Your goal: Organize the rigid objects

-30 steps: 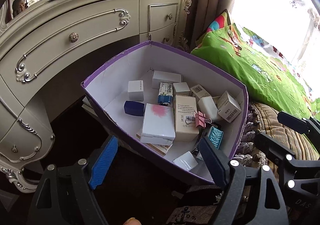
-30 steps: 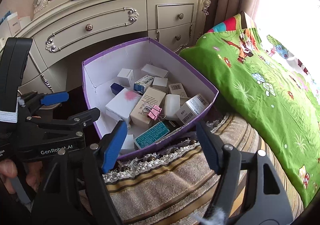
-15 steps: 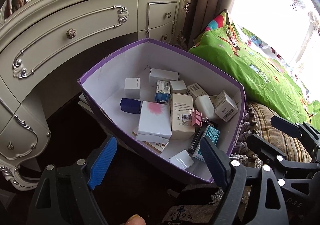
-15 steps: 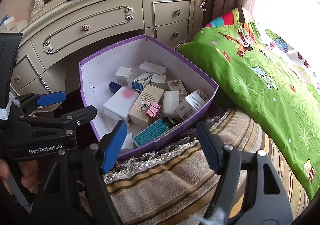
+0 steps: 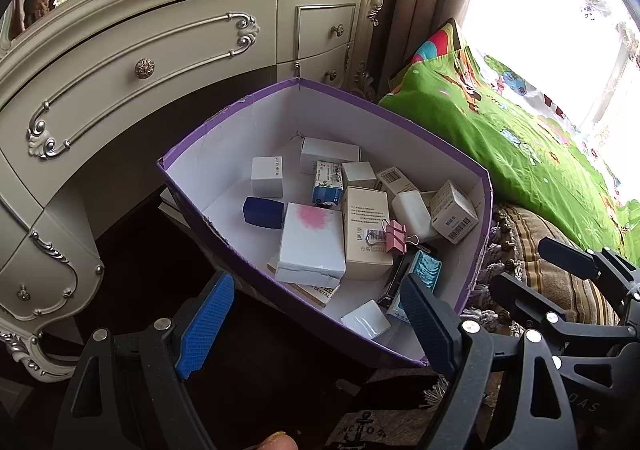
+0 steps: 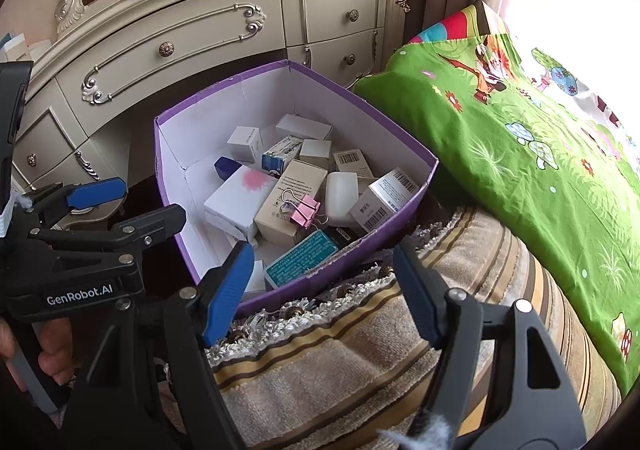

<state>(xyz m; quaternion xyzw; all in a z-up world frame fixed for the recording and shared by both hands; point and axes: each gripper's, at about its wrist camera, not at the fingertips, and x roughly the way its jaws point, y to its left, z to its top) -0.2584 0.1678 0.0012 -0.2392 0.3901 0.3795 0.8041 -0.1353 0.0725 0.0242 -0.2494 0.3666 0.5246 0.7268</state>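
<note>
Small boxes fill the purple box; both grippers' fingers spread wide, empty

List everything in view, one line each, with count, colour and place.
box: one, purple outside, white inside, on the striped cover by the dresser
small cartons: about ten, mostly white or beige, jumbled in the box
binder clip: one, pink, on the beige carton
dresser: one, cream, behind the box
quilt: one, green, right of the box
left gripper: open, empty
right gripper: open, empty
</note>
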